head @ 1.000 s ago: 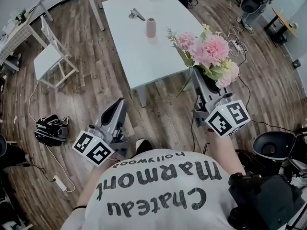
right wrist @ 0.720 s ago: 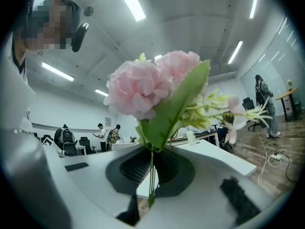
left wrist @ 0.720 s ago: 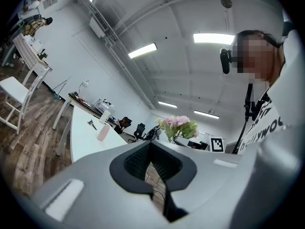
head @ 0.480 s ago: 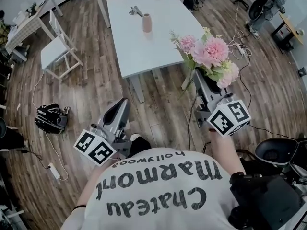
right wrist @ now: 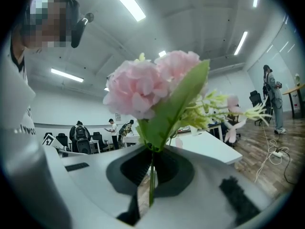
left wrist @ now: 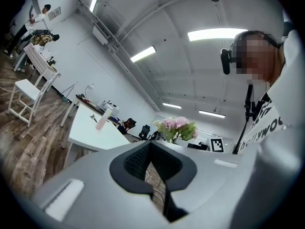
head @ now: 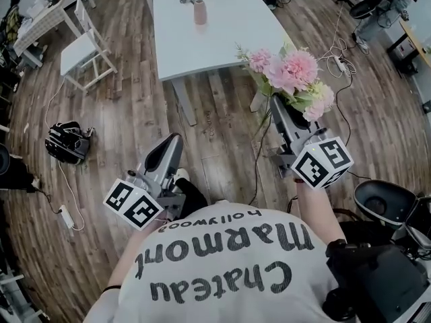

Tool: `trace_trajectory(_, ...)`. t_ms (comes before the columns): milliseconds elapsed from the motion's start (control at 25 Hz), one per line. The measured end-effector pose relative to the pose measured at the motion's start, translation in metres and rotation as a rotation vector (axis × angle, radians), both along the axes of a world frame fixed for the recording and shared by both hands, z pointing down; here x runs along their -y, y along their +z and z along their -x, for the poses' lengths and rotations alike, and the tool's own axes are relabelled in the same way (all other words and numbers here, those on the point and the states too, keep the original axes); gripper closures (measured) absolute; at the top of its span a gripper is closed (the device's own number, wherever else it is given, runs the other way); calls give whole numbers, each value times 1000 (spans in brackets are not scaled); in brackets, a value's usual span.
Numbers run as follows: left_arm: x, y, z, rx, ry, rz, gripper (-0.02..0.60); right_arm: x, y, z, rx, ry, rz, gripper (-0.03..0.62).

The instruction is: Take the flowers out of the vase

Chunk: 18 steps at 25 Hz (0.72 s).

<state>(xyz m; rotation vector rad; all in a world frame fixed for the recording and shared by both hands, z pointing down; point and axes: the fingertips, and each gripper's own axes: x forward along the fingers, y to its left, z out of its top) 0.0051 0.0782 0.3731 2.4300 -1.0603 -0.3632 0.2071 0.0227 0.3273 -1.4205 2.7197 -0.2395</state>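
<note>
A bunch of pink flowers (head: pixel 289 73) with green leaves sticks up from my right gripper (head: pixel 277 108), whose jaws are closing tight on the thin green stems (right wrist: pixel 151 175). In the right gripper view the blooms (right wrist: pixel 147 87) fill the middle. The small pink vase (head: pixel 200 12) stands far off on the white table (head: pixel 222 42), with no flowers in it. My left gripper (head: pixel 170 147) hangs over the wood floor, shut with nothing in it. The left gripper view shows the vase (left wrist: pixel 102 118) on the table and the flowers (left wrist: pixel 178 127) to the right.
A white chair (head: pixel 81 46) stands left of the table. A black bag (head: pixel 67 142) and a power strip (head: pixel 65 215) with cables lie on the floor at the left. A black office chair (head: pixel 380 204) is at the right. More cables (head: pixel 337 49) run across the floor right of the table.
The table and vase have slid toward the top of the head view and look smaller. Both grippers, the right one with the flowers, have drawn back from the table over the floor.
</note>
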Motion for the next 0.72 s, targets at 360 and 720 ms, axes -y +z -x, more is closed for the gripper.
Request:
trace_trajectory(360, -46, 3, -33, 13, 9, 2, 578, -42, 2, -28, 10, -1, -22, 576)
trace_trajectory(720, -65, 3, -52, 18, 24, -3, 578, -63, 2, -44, 14, 4, -31, 576)
